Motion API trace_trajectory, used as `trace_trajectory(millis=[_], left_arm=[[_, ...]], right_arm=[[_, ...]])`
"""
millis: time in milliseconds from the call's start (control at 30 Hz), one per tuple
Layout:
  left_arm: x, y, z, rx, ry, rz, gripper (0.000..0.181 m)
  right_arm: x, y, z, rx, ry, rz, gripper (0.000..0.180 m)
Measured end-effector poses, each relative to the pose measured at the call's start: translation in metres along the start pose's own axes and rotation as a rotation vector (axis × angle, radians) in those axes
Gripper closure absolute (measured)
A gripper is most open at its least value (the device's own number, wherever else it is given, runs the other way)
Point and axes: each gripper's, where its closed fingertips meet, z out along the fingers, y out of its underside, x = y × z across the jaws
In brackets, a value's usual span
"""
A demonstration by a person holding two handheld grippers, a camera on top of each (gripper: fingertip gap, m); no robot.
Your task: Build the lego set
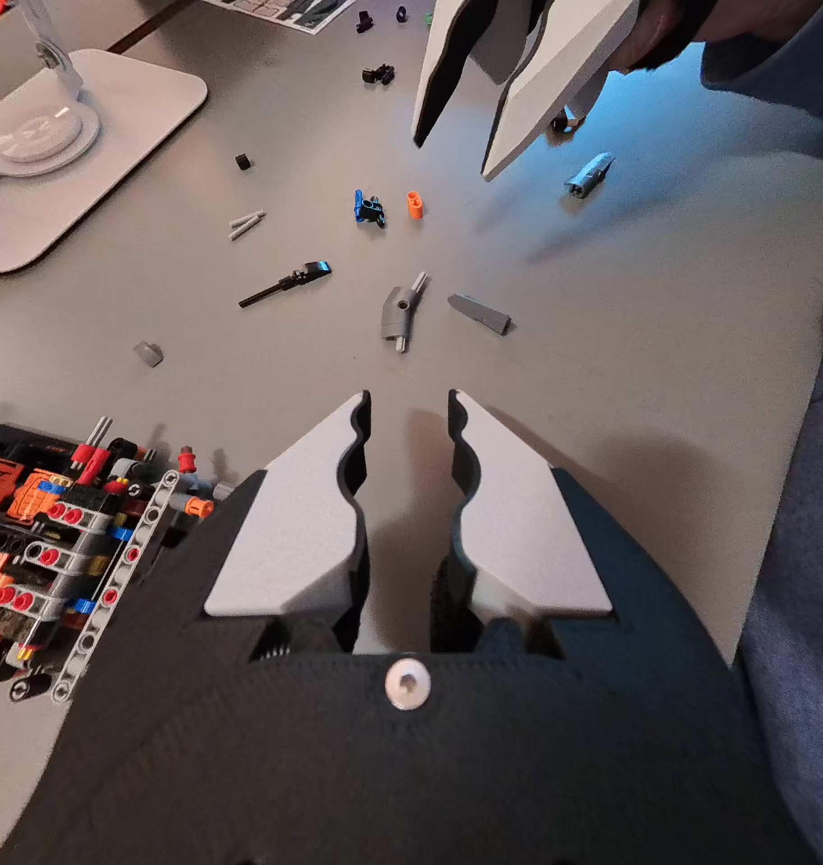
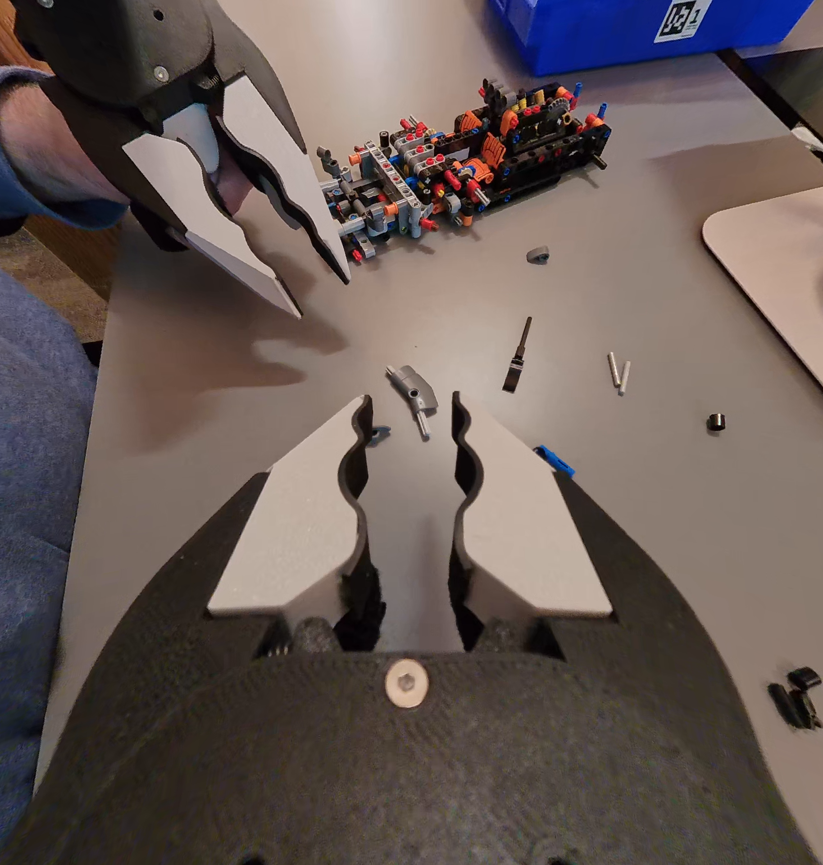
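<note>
Both tongs hang released and empty over the grey table (image 1: pixel 634 374): the left gripper (image 1: pixel 409 398) points at twelve o'clock toward the grey elbow piece with its axle (image 1: pixel 398 314), and the right gripper (image 2: pixel 411 402) hovers just short of that same piece (image 2: pixel 416 391). The half-built lego chassis (image 2: pixel 465 164) sits near, at one o'clock in the right view. If either tip nudges the elbow, I reckon the axle slips or rolls away
</note>
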Motion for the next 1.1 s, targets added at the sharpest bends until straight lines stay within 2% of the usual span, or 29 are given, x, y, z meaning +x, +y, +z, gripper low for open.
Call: trace_trajectory(millis=[1100], left_arm=[[0.005, 0.004, 0.000, -0.021, 0.019, 0.016, 0.153]], right_arm=[[0.006, -0.001, -0.012, -0.015, 0.056, -0.016, 0.148]])
